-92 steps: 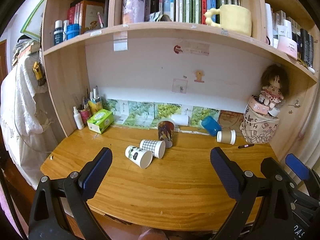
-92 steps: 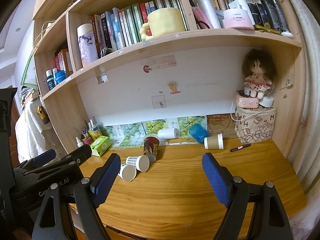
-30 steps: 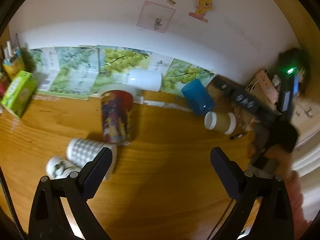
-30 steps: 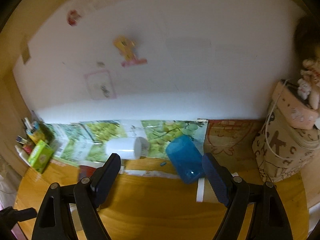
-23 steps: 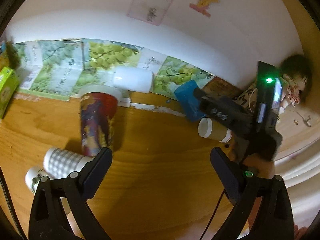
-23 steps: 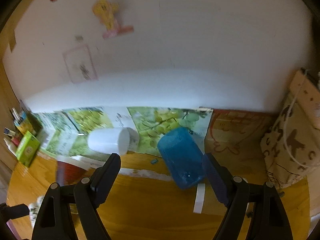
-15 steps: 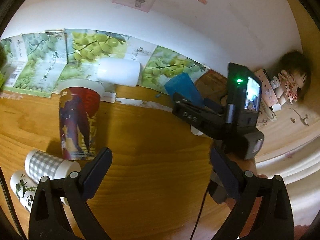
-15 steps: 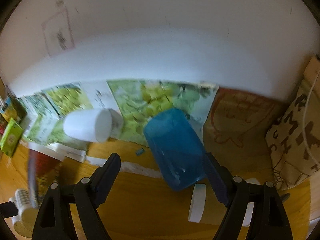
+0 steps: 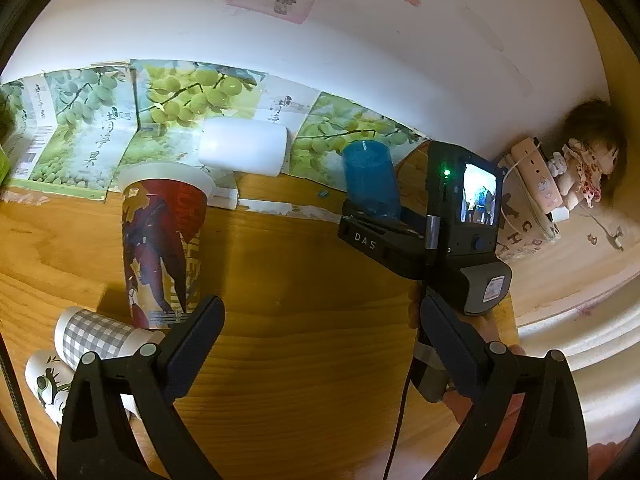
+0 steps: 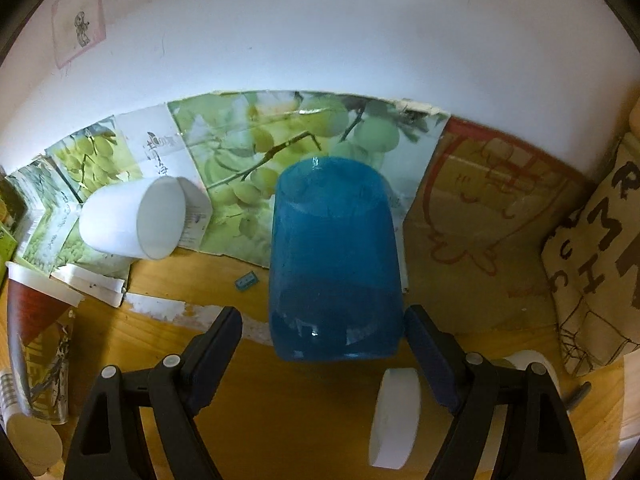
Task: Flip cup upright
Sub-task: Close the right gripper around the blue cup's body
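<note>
Desk (image 9: 304, 320) fills the left view; left gripper (image 9: 320, 332) hangs spread and empty, blue cup (image 9: 370, 178) far right by the wall. In the right view, right gripper (image 10: 322, 340) straddles the cup (image 10: 334, 264), fingers (image 10: 218, 340) apart, not touching. Smooth plastic might squirt out if the jaws close off-centre.

both grippers have come in from a far view of the whole shelf to close over the desk. right gripper (image 10: 322, 332) advanced on the blue cup (image 10: 334, 264), now large between its spread fingers, neither pad clearly touching. left gripper (image 9: 320, 324) swung nearer too; the right tool now fills the space ahead of its right finger.
</note>
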A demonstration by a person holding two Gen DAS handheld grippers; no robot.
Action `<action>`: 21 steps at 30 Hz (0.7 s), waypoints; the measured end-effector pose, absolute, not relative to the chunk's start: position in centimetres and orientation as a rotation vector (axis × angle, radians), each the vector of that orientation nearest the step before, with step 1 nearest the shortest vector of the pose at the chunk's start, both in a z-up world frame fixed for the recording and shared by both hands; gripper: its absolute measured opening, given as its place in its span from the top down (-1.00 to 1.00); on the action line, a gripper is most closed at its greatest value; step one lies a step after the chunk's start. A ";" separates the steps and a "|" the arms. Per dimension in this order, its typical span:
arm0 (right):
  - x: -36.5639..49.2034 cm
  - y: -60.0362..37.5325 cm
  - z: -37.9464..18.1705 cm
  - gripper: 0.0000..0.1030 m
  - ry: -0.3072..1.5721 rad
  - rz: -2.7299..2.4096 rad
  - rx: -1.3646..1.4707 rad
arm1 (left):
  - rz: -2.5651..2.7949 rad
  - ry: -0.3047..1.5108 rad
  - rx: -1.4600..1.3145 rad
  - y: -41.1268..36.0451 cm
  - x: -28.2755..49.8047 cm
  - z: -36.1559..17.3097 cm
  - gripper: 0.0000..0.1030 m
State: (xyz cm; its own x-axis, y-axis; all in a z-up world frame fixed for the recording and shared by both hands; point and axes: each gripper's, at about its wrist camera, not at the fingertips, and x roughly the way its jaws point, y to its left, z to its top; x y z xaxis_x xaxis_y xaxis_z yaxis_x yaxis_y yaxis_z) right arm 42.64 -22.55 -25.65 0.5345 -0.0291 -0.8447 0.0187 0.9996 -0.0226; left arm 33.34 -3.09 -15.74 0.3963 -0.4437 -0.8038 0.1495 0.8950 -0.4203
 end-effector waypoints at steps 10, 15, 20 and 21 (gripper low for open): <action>43.0 -22.3 -25.6 -0.38 1.016 -0.021 0.022 | -0.381 1.093 -0.297 -3.2 32.6 -15.2 -0.92; 42.6 -22.6 -23.6 -0.37 1.002 -0.015 0.049 | -0.371 1.086 -0.299 -2.8 31.9 -14.4 -0.92; 41.1 -22.7 -21.1 -0.37 0.975 -0.002 0.086 | -0.349 1.057 -0.305 -1.9 30.7 -13.0 -0.92; 40.6 -22.6 -20.5 -0.37 0.970 0.003 0.089 | -0.338 1.052 -0.303 -1.7 30.3 -12.7 -0.92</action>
State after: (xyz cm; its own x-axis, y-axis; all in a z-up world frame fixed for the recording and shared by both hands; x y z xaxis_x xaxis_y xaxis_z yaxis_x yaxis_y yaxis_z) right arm 40.64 -22.61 -20.55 0.5656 0.0425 -0.8236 0.0375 0.9963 0.0771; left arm 30.33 -1.74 -12.67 0.4537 -0.4112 -0.7906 0.1263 0.9079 -0.3997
